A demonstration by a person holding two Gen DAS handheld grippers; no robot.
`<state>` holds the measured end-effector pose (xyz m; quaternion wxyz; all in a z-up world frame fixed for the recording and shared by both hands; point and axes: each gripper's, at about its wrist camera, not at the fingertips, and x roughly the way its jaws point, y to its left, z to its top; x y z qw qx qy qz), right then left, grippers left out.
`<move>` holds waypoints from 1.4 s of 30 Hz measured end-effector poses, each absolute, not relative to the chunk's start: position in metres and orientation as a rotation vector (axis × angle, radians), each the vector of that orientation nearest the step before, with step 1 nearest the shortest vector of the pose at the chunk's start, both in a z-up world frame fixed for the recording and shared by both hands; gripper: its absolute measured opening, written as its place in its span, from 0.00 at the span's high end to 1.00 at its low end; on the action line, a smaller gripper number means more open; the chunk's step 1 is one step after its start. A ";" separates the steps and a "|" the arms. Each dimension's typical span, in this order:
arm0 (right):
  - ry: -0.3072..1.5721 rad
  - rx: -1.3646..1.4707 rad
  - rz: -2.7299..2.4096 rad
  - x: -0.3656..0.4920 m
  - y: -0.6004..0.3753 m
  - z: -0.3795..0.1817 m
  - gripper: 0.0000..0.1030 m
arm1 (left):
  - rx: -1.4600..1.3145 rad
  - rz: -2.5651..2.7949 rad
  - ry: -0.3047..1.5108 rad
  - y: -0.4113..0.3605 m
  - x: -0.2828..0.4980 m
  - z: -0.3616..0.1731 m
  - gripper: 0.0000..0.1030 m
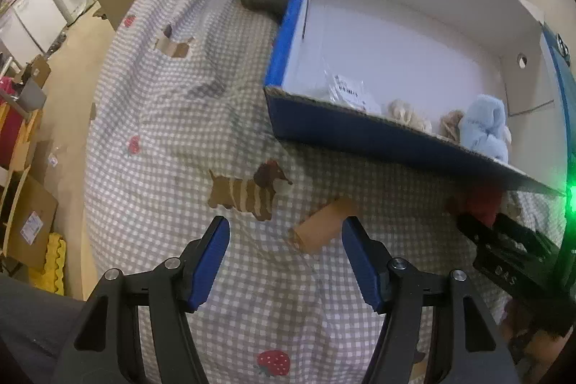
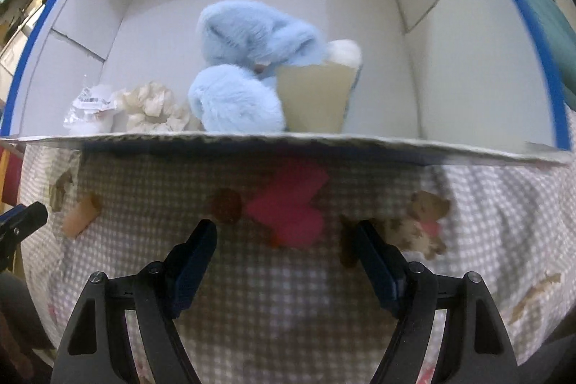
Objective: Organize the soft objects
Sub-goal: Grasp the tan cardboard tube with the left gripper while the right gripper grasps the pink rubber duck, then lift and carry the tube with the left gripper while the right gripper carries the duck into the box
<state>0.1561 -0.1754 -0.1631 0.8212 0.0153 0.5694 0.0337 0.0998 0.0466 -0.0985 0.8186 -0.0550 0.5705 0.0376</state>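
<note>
The pink heart-shaped soft piece lies on the gingham bedspread, just in front of the blue-edged cardboard box and ahead of the right gripper, whose jaws stand released and empty, one on each side of it but short of it. A small dark red round thing touches its left edge. In the box sit a fluffy light-blue plush, a cream scrunchie and a plastic-wrapped packet.

The left gripper is also released, empty, hovering over a printed tan patch.

Risks, as I judge them: the right jaws may catch the red piece with the heart, or pinch bedspread cloth. The near box wall stands close, so a lift could snag its edge.
</note>
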 end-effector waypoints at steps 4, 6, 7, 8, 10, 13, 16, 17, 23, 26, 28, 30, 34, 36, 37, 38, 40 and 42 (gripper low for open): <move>1.207 0.030 0.078 0.162 -0.169 -0.167 0.19 | -0.126 0.082 1.226 0.046 0.103 -0.101 0.40; 1.198 0.026 0.082 0.164 -0.166 -0.166 0.25 | -0.129 0.082 1.227 0.046 0.103 -0.101 0.40; 1.195 0.020 0.083 0.164 -0.164 -0.166 0.36 | -0.129 0.083 1.228 0.046 0.104 -0.102 0.40; 1.193 0.014 0.084 0.167 -0.166 -0.166 0.43 | -0.129 0.083 1.230 0.046 0.105 -0.103 0.40; 1.193 0.009 0.088 0.168 -0.164 -0.165 0.59 | -0.125 0.086 1.234 0.044 0.106 -0.104 0.40; 1.185 0.010 0.106 0.174 -0.164 -0.164 0.59 | -0.127 0.097 1.229 0.047 0.110 -0.107 0.40; 1.176 0.011 0.123 0.173 -0.159 -0.160 0.59 | -0.140 0.087 1.233 0.048 0.112 -0.108 0.40; 1.171 0.015 0.131 0.172 -0.157 -0.158 0.59 | -0.141 0.081 1.239 0.048 0.112 -0.110 0.40; 1.157 0.012 0.174 0.166 -0.149 -0.150 0.59 | -0.150 0.023 1.306 0.041 0.118 -0.129 0.40; 1.161 0.009 0.186 0.161 -0.147 -0.151 0.59 | -0.153 0.007 1.325 0.039 0.124 -0.136 0.40; 1.164 0.014 0.189 0.164 -0.148 -0.153 0.59 | -0.180 0.003 1.332 0.041 0.126 -0.139 0.40; 1.170 0.021 0.190 0.161 -0.154 -0.154 0.59 | -0.207 -0.004 1.339 0.045 0.130 -0.142 0.40; 1.177 0.042 0.195 0.160 -0.156 -0.160 0.59 | -0.197 -0.017 1.327 0.046 0.134 -0.144 0.51; 1.173 0.042 0.200 0.161 -0.156 -0.158 0.59 | -0.155 -0.025 1.327 0.040 0.137 -0.146 0.66; 1.172 0.043 0.202 0.159 -0.159 -0.156 0.59 | -0.144 -0.029 1.330 0.036 0.138 -0.147 0.68; 1.171 0.043 0.204 0.159 -0.158 -0.156 0.59 | -0.127 -0.034 1.327 0.033 0.138 -0.147 0.69; 1.172 0.046 0.208 0.156 -0.159 -0.154 0.59 | -0.111 -0.063 1.324 0.024 0.140 -0.148 0.88; 1.174 0.053 0.210 0.154 -0.163 -0.151 0.59 | -0.085 -0.071 1.326 0.018 0.141 -0.148 0.94</move>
